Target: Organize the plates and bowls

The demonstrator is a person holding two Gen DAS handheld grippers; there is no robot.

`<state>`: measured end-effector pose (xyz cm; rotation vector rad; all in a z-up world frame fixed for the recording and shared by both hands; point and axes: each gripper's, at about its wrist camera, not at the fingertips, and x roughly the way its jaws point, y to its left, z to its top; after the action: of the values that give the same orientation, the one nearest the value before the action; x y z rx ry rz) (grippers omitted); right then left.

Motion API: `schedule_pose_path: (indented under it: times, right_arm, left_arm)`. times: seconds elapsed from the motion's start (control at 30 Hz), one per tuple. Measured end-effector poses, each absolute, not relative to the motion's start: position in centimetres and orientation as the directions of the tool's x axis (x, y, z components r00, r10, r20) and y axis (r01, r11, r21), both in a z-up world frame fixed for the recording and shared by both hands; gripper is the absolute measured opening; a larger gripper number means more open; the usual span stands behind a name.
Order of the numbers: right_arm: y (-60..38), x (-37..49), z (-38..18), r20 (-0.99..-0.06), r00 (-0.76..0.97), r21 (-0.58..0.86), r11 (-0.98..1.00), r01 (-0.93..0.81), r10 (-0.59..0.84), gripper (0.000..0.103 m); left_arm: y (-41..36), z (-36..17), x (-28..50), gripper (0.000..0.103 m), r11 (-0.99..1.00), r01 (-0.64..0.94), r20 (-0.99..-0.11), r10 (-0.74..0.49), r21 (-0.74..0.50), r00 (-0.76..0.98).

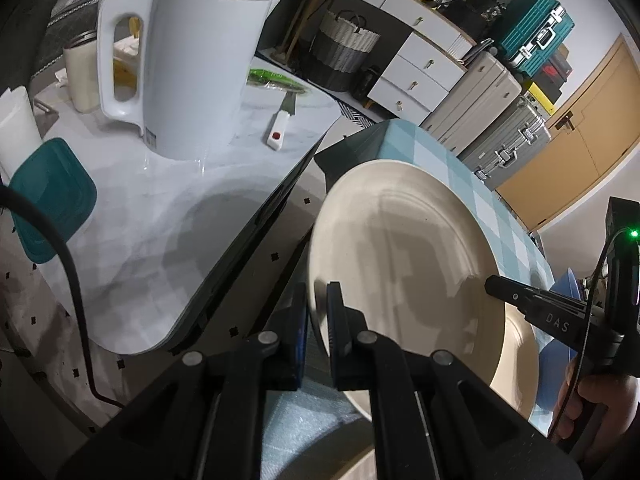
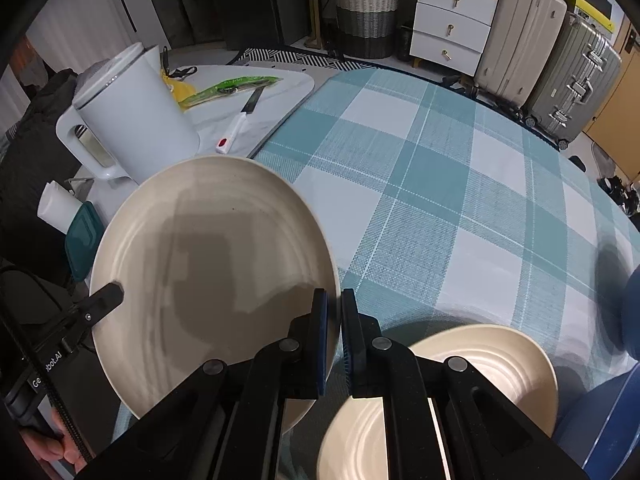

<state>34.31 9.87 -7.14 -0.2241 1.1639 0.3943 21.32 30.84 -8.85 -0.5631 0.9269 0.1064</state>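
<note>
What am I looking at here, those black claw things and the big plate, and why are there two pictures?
No robot here: a person holds a two-finger gripper in each hand, each with a fisheye camera looking along its fingers. One picture comes from the left gripper, the other from the right gripper. Both are clamped on opposite edges of the same cream plate, holding it above a table with a teal checked cloth. A second cream plate lies on the cloth beneath. On the side table stand a white kettle and a white-handled knife.
</note>
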Motion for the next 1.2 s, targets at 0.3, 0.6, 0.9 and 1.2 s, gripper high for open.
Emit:
schedule_pose_path:
  times: [0.3,0.6,0.9,1.2]
  right_arm:
    - [8.1,31.4,-4.4,-0.913,0.357,0.041,0.915,-0.401,0.197,0.006]
    - [6.2,26.2,-3.6,-0.915,0.348,0.072,0.929,-0.363,0.207,0.006]
    - [4.8,20.0,-3.9,-0.914,0.345,0.086,0.935,-0.343,0.211,0.006]
    - [4.7,16.0,-5.3,-0.92,0.339,0.077,0.94,-0.332,0.196,0.006]
  left_arm:
    - [29.7,-6.8,19.4,0.006,0.851,-0.298,-0.766,-0.172,-0.432,0.62]
    - [27.7,-4.9,15.4,0.006,0.88,-0.28,-0.775,-0.143,-0.384,0.616]
    - [26.1,-4.3,10.4,0.006,0.912,-0.254,-0.787,-0.111,-0.324,0.607]
    - [25.1,-5.9,7.1,0.008,0.926,-0.255,-0.813,-0.087,-0.279,0.576]
